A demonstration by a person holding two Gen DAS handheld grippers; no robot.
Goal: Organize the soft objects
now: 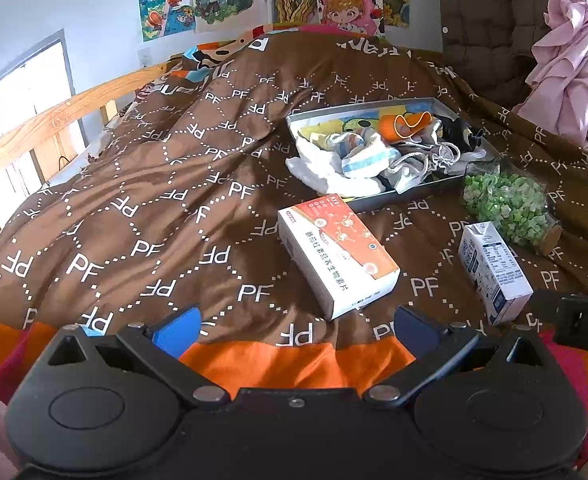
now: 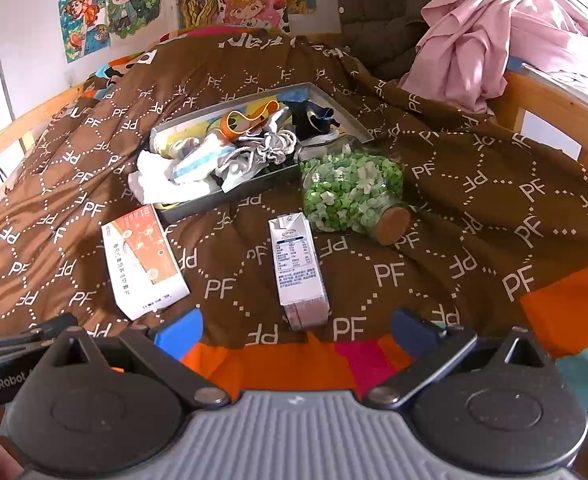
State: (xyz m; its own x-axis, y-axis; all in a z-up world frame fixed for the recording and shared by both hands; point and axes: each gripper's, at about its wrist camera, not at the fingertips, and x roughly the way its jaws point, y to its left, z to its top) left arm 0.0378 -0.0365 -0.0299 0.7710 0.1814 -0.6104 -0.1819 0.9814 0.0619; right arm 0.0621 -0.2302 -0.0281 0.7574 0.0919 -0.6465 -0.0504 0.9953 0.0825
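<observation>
A grey tray lies on the brown bed cover, filled with several socks and soft items: white socks, an orange sock and a black one. One white sock hangs over the tray's near left rim. My left gripper is open and empty, low over the cover's near edge. My right gripper is open and empty, just before the milk carton.
An orange-white box, a milk carton and a jar of green bits lie in front of the tray. Pink cloth hangs at the right. Wooden bed rail at the left.
</observation>
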